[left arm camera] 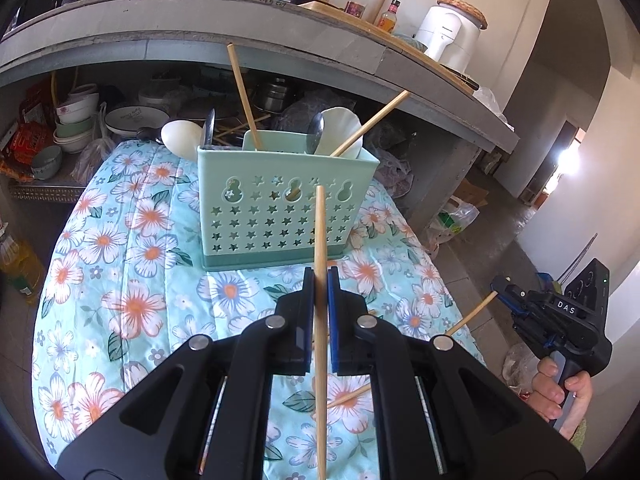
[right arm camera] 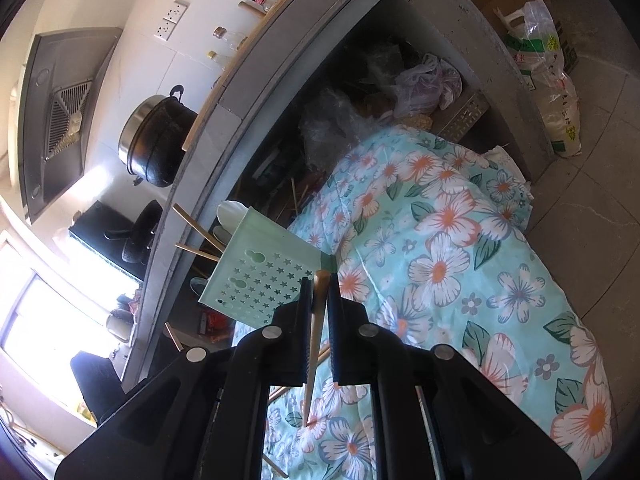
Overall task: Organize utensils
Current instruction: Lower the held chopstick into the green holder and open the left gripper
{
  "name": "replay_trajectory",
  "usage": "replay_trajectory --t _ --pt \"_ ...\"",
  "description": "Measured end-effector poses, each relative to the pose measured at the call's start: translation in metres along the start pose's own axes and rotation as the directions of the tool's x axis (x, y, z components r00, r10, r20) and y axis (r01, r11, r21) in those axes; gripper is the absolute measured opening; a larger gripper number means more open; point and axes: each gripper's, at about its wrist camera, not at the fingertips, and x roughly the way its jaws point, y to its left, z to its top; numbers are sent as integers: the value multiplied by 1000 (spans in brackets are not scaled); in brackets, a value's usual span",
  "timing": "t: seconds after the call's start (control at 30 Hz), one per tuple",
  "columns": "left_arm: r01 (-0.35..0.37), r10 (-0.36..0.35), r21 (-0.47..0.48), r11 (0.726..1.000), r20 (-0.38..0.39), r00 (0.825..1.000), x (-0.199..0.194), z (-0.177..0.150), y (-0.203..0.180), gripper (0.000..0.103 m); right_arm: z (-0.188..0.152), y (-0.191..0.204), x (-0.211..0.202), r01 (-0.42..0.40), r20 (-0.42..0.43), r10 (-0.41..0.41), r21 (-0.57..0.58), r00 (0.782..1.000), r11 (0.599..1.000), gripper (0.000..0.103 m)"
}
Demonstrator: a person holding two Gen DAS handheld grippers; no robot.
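Note:
A mint-green utensil caddy [left arm camera: 280, 208] with star cut-outs stands on the floral cloth [left arm camera: 132, 264]. Two wooden chopsticks [left arm camera: 242, 92], white spoons [left arm camera: 340, 128] and a metal spoon lean in it. My left gripper [left arm camera: 320, 276] is shut on an upright chopstick [left arm camera: 319, 232] just in front of the caddy. At the right edge a hand holds my right gripper [left arm camera: 500, 286], shut on another chopstick [left arm camera: 472, 316]. In the right wrist view that gripper [right arm camera: 319, 288] clamps its chopstick [right arm camera: 314, 344] close to the caddy [right arm camera: 260, 276], which appears tilted.
Loose chopsticks [left arm camera: 348, 396] [right arm camera: 280, 392] lie on the cloth near the grippers. Behind the caddy a grey counter [left arm camera: 200, 36] overhangs a shelf of bowls [left arm camera: 76, 120] and bags. An oil bottle [left arm camera: 20, 264] stands left; a rice sack [right arm camera: 556, 92] sits on the floor.

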Motion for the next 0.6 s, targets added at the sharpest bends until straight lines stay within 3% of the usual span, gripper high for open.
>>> replay_trajectory --t 0.3,0.6 --pt "24 -24 1 1000 37 999 -16 12 -4 5 2 -9 -3 -40 -7 40 47 999 998 7" --pt "33 -37 30 999 157 987 -56 47 -3 5 3 -8 -6 -45 2 45 45 999 998 7"
